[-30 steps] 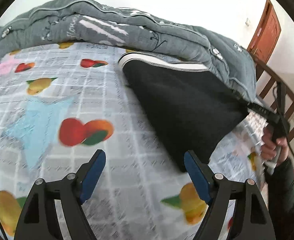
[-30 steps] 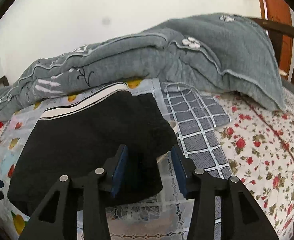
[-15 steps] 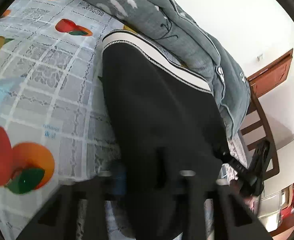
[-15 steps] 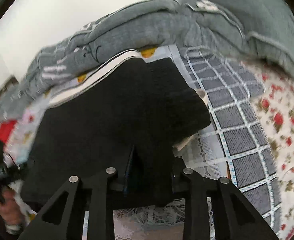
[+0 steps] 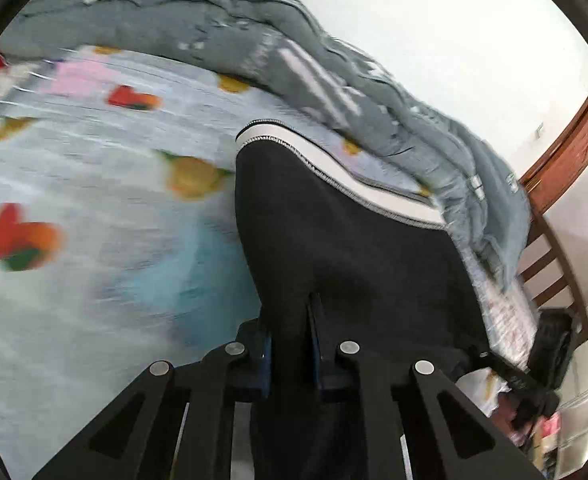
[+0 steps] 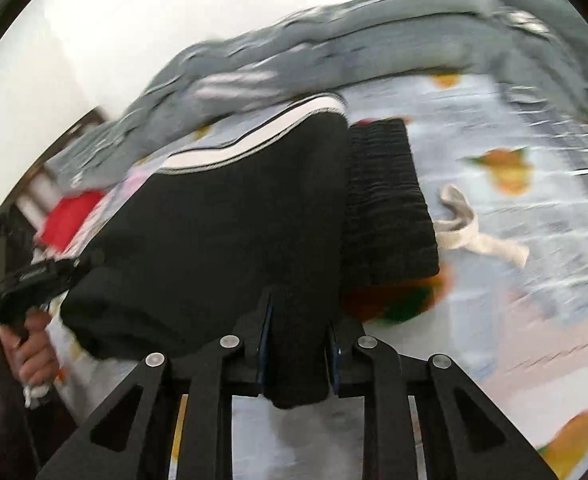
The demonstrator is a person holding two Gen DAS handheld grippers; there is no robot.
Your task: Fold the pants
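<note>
The black pants (image 5: 345,248) with a white side stripe (image 5: 333,168) lie folded on the fruit-print bed sheet (image 5: 94,200). My left gripper (image 5: 290,344) is shut on the near edge of the pants. In the right wrist view the pants (image 6: 222,232) fill the middle, with the ribbed waistband (image 6: 385,200) and a pale drawstring (image 6: 465,232) to the right. My right gripper (image 6: 295,356) is shut on the near edge of the pants. The other gripper and the hand holding it show at the left of the right wrist view (image 6: 30,284).
A grey quilt (image 5: 294,52) is heaped along the far side of the bed, just behind the pants. A wooden bed frame (image 5: 549,264) and a brown door (image 5: 565,156) are at the right. Something red (image 6: 70,216) lies at the left.
Both grippers went from open near the pants to shut on their near edge. The views have swung and are blurred with motion; the pants have shifted over the sheet.
</note>
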